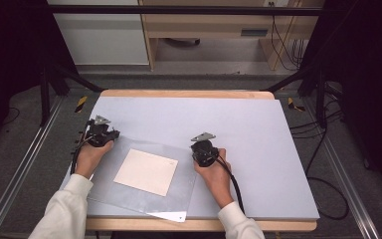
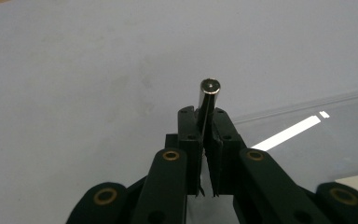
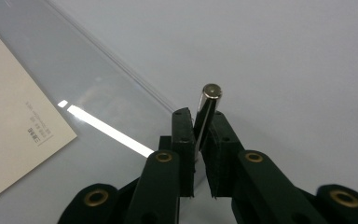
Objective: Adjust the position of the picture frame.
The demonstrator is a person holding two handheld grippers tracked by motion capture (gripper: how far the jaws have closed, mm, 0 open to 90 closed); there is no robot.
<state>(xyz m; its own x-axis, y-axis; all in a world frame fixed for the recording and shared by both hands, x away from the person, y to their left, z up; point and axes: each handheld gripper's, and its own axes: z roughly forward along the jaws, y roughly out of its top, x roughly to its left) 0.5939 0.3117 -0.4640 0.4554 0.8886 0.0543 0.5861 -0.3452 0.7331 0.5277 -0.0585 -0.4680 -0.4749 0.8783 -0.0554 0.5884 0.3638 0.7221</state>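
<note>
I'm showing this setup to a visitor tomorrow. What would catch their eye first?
Probably the clear plastic sheet lying on the grey table, with a cream paper square under or on it. The left gripper and the right gripper sit at its two far corners, each with jaws shut on a small metal pin.

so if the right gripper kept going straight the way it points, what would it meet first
Probably nothing soon. The right gripper, shut on a small metal pin at the clear sheet's far corner, points past the sheet's edge over the bare grey table mat. That stretch looks free, though depth is hard to judge.
</note>
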